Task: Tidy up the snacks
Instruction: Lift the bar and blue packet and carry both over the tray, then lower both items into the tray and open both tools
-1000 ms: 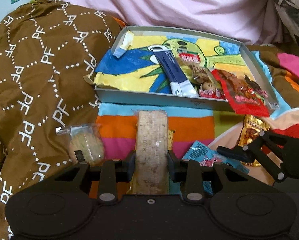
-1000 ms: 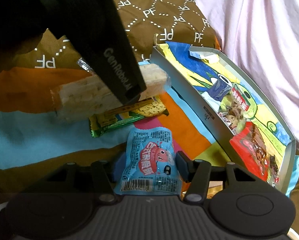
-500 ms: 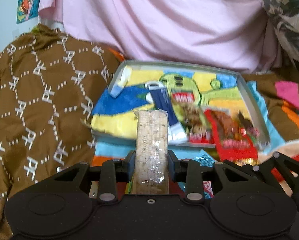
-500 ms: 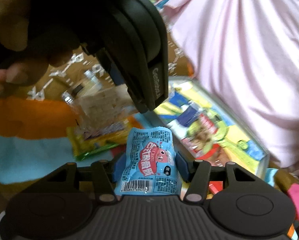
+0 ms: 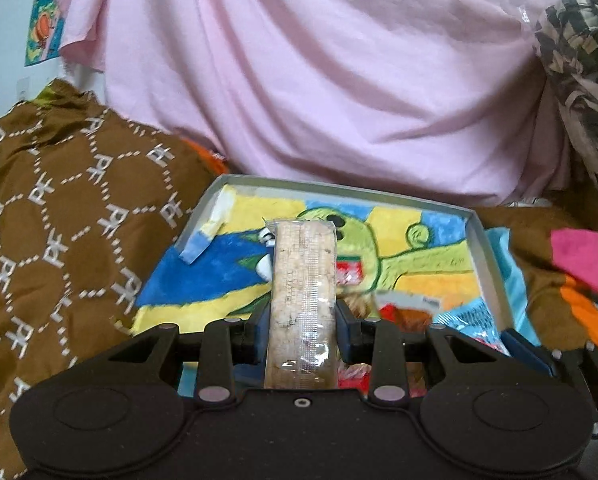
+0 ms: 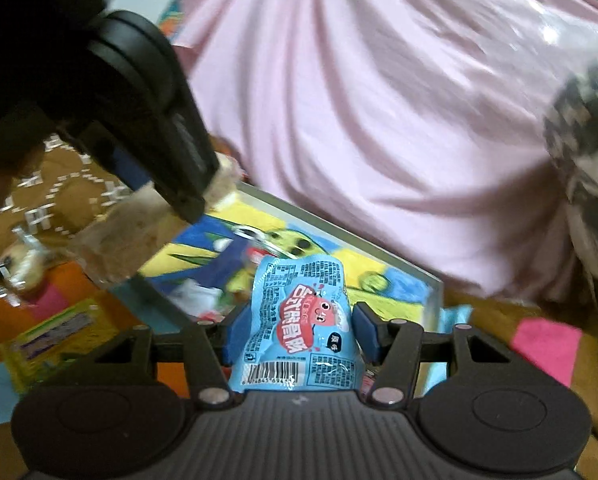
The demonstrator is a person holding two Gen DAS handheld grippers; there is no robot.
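Note:
My left gripper (image 5: pixel 302 322) is shut on a long clear-wrapped cracker pack (image 5: pixel 302 296), held above the near edge of a grey tray (image 5: pixel 483 248) lined with a bright cartoon picture. Several snack packets, one red (image 5: pixel 407 314), lie in the tray's right part. My right gripper (image 6: pixel 298 330) is shut on a light blue snack packet (image 6: pixel 303 328), held in front of the same tray (image 6: pixel 435 288). In the right wrist view the left gripper (image 6: pixel 147 120) and its cracker pack (image 6: pixel 135 232) are up at the left.
A brown patterned cloth (image 5: pixel 59 232) lies left of the tray and a pink cloth (image 5: pixel 319 80) hangs behind it. A striped colourful cloth (image 6: pixel 547 344) covers the surface. A yellow-green packet (image 6: pixel 51 340) and a small clear-wrapped snack (image 6: pixel 19 268) lie at the left.
Both grippers have lifted their packs off the cloth and moved forward toward the tray. The cracker pack now hangs over the tray's near edge.

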